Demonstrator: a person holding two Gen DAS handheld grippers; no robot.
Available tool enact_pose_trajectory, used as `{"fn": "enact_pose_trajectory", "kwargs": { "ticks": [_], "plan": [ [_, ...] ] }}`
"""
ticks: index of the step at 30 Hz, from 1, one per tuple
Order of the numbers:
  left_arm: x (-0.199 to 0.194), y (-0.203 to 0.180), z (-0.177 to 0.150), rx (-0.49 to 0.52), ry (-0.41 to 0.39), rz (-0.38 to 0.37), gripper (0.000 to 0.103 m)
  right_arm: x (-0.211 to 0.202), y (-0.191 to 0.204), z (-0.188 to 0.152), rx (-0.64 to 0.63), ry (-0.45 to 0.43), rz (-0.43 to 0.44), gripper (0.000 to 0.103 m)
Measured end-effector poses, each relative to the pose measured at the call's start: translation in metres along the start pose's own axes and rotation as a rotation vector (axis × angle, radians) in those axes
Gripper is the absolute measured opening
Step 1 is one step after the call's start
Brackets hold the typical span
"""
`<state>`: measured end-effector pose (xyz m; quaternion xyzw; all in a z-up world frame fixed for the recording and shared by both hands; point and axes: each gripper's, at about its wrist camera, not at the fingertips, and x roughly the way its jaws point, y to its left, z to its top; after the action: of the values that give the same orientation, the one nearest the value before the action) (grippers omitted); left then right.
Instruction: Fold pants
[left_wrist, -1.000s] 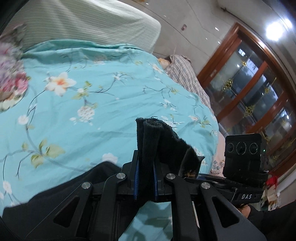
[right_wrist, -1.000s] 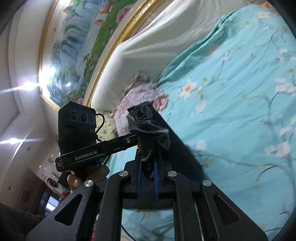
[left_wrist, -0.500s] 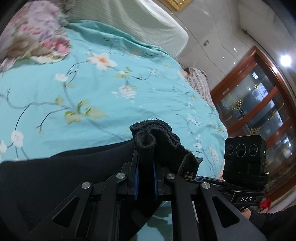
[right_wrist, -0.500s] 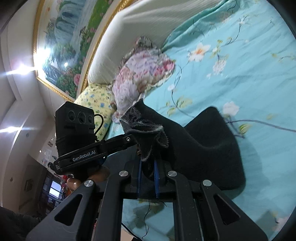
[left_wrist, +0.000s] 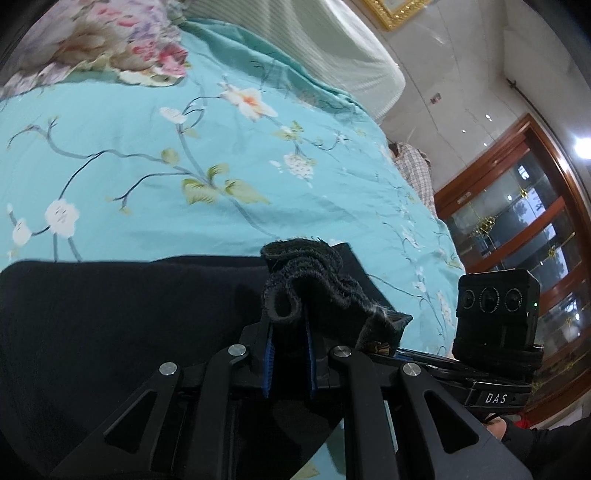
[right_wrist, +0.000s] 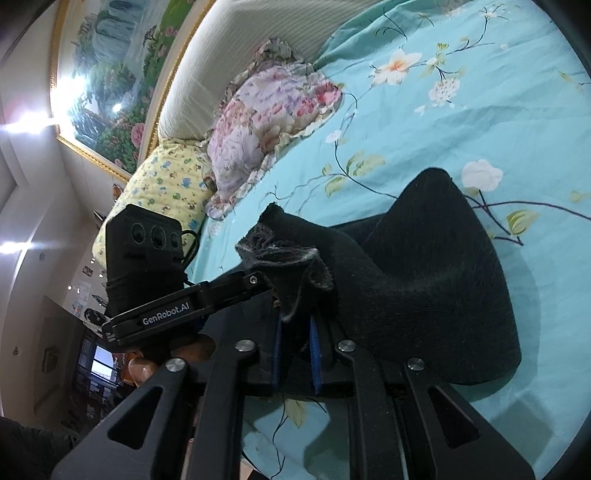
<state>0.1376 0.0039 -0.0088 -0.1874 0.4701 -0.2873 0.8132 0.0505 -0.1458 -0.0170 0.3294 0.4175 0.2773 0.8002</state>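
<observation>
The black pants (left_wrist: 110, 314) lie spread on a turquoise floral bedspread (left_wrist: 184, 147). My left gripper (left_wrist: 288, 332) is shut on a bunched edge of the pants, which sticks up between its blue-padded fingers. My right gripper (right_wrist: 297, 328) is shut on another bunched, frayed edge of the pants (right_wrist: 424, 288), whose cloth drapes down to the bed on the right. Each gripper shows in the other's view, the right one at right in the left wrist view (left_wrist: 495, 343) and the left one at left in the right wrist view (right_wrist: 147, 266). They are held close side by side.
A floral pillow (right_wrist: 266, 122) and a yellow pillow (right_wrist: 162, 188) lie at the head of the bed by the padded headboard (right_wrist: 236, 48). A plaid cloth (left_wrist: 415, 170) lies at the bed's far edge. A wooden glass door (left_wrist: 524, 229) stands at right.
Both grippers have come down toward the bed with the pants' edge still gripped. More of the black cloth now lies flat on the bedspread.
</observation>
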Motion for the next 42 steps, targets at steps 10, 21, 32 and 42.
{"fn": "enact_pose_trajectory", "kwargs": {
  "ticks": [10, 21, 32, 42],
  "plan": [
    [-0.03, 0.027, -0.018, -0.104, -0.051, 0.058, 0.023, 0.015, 0.007, -0.005, -0.03, 0.062, -0.03, 0.039],
    [-0.081, 0.053, -0.051, -0.245, -0.15, 0.093, 0.03, 0.021, 0.038, -0.013, -0.133, 0.099, -0.049, 0.046],
    [-0.141, 0.068, -0.09, -0.369, -0.283, 0.178, 0.037, 0.029, 0.071, -0.008, -0.204, 0.117, -0.008, 0.046],
    [-0.183, 0.074, -0.126, -0.453, -0.369, 0.204, 0.041, 0.055, 0.104, -0.003, -0.281, 0.156, 0.033, 0.046]
  ]
}}
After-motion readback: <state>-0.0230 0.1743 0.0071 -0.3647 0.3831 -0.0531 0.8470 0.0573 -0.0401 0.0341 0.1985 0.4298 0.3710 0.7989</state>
